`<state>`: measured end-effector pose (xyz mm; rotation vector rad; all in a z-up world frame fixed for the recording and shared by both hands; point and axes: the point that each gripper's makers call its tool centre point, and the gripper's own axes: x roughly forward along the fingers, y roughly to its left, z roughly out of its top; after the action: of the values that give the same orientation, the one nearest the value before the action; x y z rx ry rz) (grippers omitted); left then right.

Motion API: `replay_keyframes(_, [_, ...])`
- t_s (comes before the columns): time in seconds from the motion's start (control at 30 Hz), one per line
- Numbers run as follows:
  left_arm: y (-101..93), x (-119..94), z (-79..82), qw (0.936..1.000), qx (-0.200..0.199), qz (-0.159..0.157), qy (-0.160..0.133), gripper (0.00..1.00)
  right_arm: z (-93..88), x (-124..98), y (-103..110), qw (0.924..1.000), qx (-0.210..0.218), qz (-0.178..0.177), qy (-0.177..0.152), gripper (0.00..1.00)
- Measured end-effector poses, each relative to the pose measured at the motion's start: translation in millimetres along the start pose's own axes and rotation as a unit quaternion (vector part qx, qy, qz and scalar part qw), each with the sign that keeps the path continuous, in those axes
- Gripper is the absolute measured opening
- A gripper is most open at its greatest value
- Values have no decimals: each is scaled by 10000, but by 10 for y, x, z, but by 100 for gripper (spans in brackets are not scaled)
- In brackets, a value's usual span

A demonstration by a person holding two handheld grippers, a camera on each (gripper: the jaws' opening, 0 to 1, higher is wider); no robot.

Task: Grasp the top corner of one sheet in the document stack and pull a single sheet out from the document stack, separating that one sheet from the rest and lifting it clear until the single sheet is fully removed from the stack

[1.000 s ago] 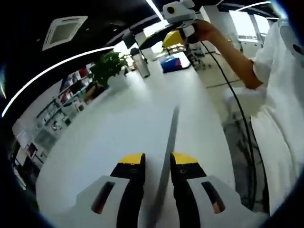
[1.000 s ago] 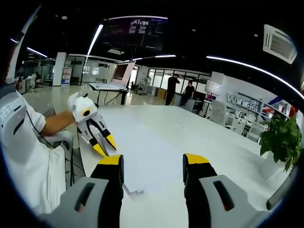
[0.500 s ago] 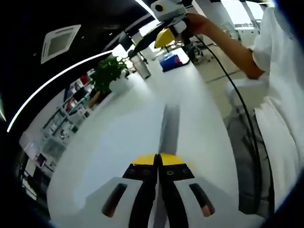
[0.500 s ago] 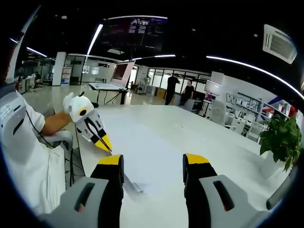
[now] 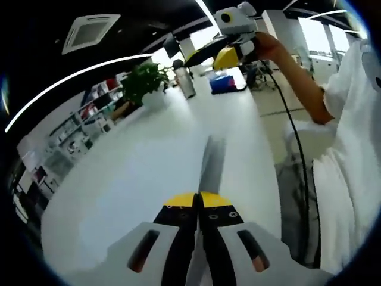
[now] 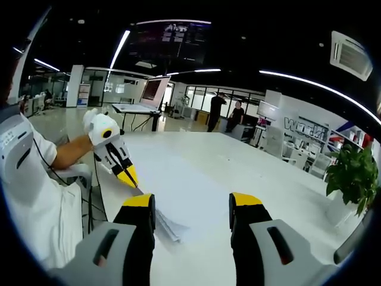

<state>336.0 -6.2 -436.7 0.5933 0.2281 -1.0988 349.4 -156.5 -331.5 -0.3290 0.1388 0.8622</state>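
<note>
Pull step in hand, judging by the grip: your left gripper has its jaws closed flat on the corner of one sheet, raised edge-on above the white surface. The document stack lies near the surface's near edge, just before your right gripper, jaws wide apart and empty. Next, lift up and toward yourself; the surface ahead looks bare, potted plant well apart.

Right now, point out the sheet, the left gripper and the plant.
sheet (image 5: 212,156): left gripper view, lifted sheet just past the tips.
left gripper (image 6: 129,178): right gripper view, between its yellow tips.
plant (image 6: 350,170): right gripper view, leaves.
</note>
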Motion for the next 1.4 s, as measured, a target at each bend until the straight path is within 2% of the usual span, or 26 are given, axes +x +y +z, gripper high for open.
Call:
replay_keyframes(0.17, [66,-140,32,9997,-241,90,-49,3,-13,12,1,10000,-1,2,24,50])
replay_keyframes(0.4, [74,-212,36,9985,-539,83,-64,3,-10,21,16,10000,-12,13,32,49])
replay_keyframes(0.67, [93,-393,132,9970,-755,146,-123,3,-23,35,24,10000,-11,30,52,49])
replay_keyframes(0.9, [140,-631,290,9946,-924,263,-403,3,0,32,64,9999,-69,63,44,49])
replay_keyframes(1.07, [177,-749,334,9929,-1029,375,-474,3,9,23,65,9999,-77,54,37,49])
replay_keyframes(1.2, [237,-852,348,9891,-1293,413,-567,3,23,21,67,9999,-95,61,24,49])
replay_keyframes(1.3, [280,-937,370,9877,-1352,485,-626,3,29,24,75,9999,-107,76,22,49])
replay_keyframes(1.4, [312,-1023,438,9834,-1525,481,-863,3,33,20,76,9999,-110,77,16,49])
